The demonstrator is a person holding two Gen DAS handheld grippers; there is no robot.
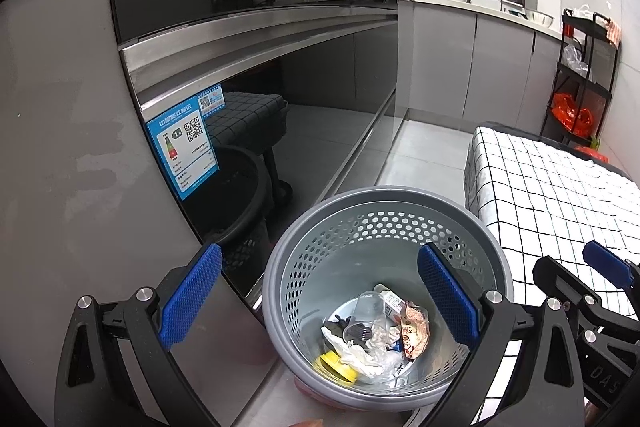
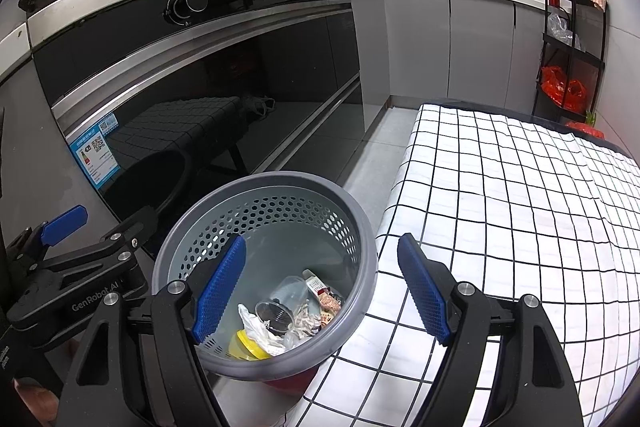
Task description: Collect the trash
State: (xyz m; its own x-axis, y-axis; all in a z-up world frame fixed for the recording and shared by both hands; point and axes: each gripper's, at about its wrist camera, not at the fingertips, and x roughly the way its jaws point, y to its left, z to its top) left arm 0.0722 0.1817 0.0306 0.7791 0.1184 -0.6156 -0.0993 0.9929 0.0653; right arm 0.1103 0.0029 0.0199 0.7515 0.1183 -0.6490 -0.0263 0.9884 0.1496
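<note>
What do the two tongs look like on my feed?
Both are alike: the left tongs and right tongs have black plastic frames with silver round bolts and blue fingers with a fine gridded texture. In the right wrist view, the left tongs' body bears white lettering "GenRobot.AI". No cables or sleeves show.

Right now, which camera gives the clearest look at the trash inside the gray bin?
The left wrist view: it looks down into the gray bin, showing the clear cup, wrapper and yellow lid. In the right wrist view, a blue finger overlaps the bin.
</note>
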